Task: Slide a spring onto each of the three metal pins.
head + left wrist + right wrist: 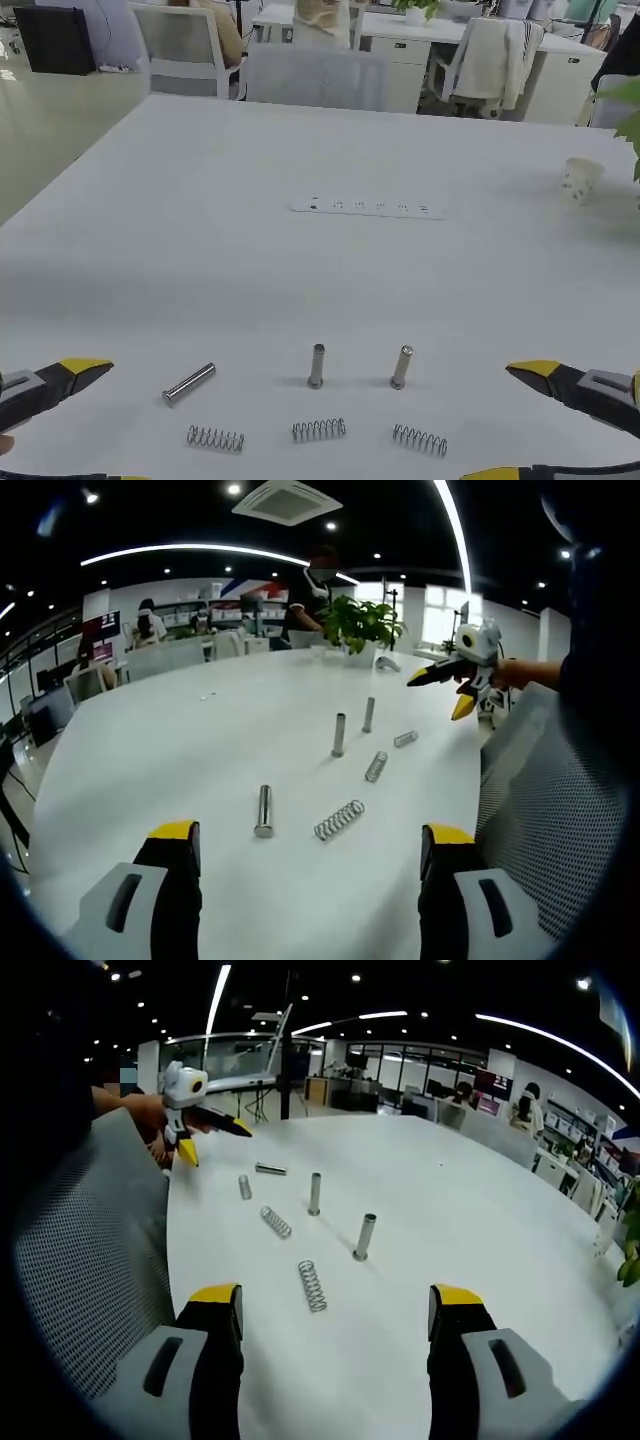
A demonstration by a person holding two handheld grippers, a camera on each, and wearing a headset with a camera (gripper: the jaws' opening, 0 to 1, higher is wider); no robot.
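Now, at the far left, my left gripper (311,832) hovers over the near edge of the white table (300,280), its yellow-tipped jaws wide apart and holding nothing. Next to the right, the left pin (188,384) lies flat on its side, and the left spring (215,438) lies just in front of it, apart from it. At the centre, the middle pin (317,366) stands upright, with the middle spring (319,430) lying loose in front. Farther back, a white power strip (366,207) is set into the tabletop. Right of centre, the right pin (402,367) stands upright, the right spring (420,439) lying before it. No spring sits on any pin. A paper cup (580,180) rests near the table's far right edge. At the far right, my right gripper (337,1295) hovers with its jaws wide apart, holding nothing.
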